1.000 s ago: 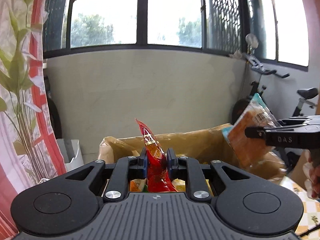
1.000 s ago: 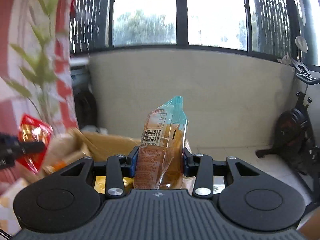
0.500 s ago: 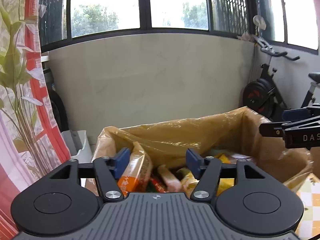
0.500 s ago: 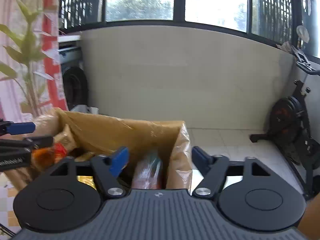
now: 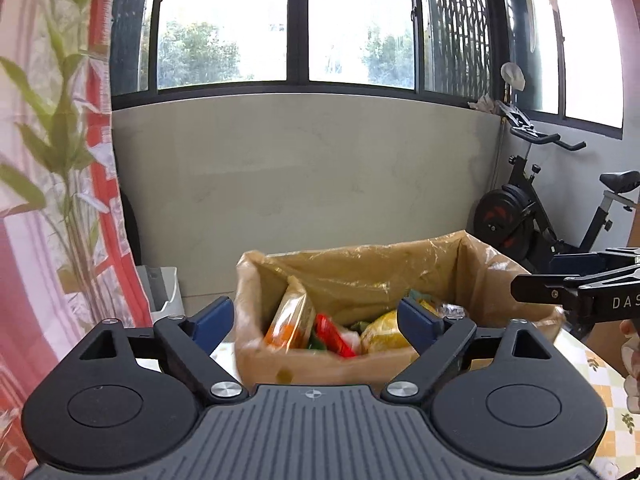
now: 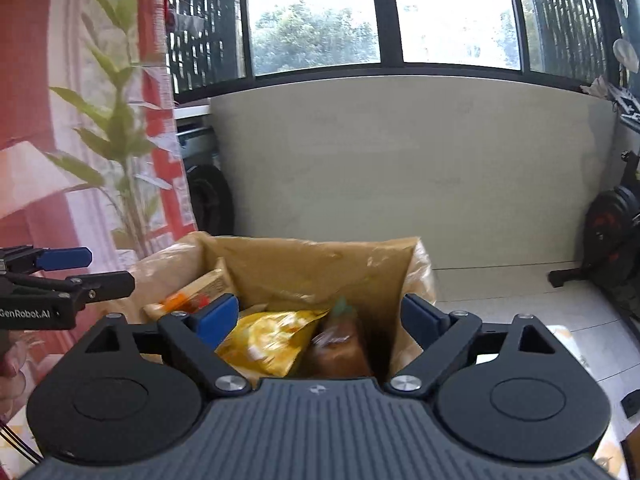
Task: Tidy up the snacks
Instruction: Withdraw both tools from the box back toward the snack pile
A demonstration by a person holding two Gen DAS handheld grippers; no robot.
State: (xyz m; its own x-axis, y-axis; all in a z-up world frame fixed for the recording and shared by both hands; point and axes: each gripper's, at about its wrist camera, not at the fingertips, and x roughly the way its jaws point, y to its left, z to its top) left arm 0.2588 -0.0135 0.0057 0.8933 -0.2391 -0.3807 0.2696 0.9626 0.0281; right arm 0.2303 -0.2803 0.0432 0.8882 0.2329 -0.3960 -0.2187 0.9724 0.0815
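Note:
A cardboard box (image 5: pixel 320 368) lined with a tan plastic bag holds several snack packs. In the left wrist view I see a red packet (image 5: pixel 334 334), an orange-and-clear pack (image 5: pixel 290 322) and a yellow pack (image 5: pixel 382 330) inside. My left gripper (image 5: pixel 316 320) is open and empty in front of the box. In the right wrist view the box (image 6: pixel 312 264) holds a yellow bag (image 6: pixel 272 340) and a brown bread pack (image 6: pixel 340 346). My right gripper (image 6: pixel 318 316) is open and empty over the box's right part. Each gripper also shows from the side in the other's view.
A red patterned curtain (image 5: pixel 52 200) hangs at the left. A white bin (image 5: pixel 164 292) stands by the wall. An exercise bike (image 5: pixel 540 216) stands at the right. A low grey wall with windows is behind the box. A checked tablecloth (image 5: pixel 604 380) lies under the box.
Both grippers let go of their packs a second ago: the red packet and the bread pack dropped into the box. Both jaws have opened wider and both grippers have drawn back a little.

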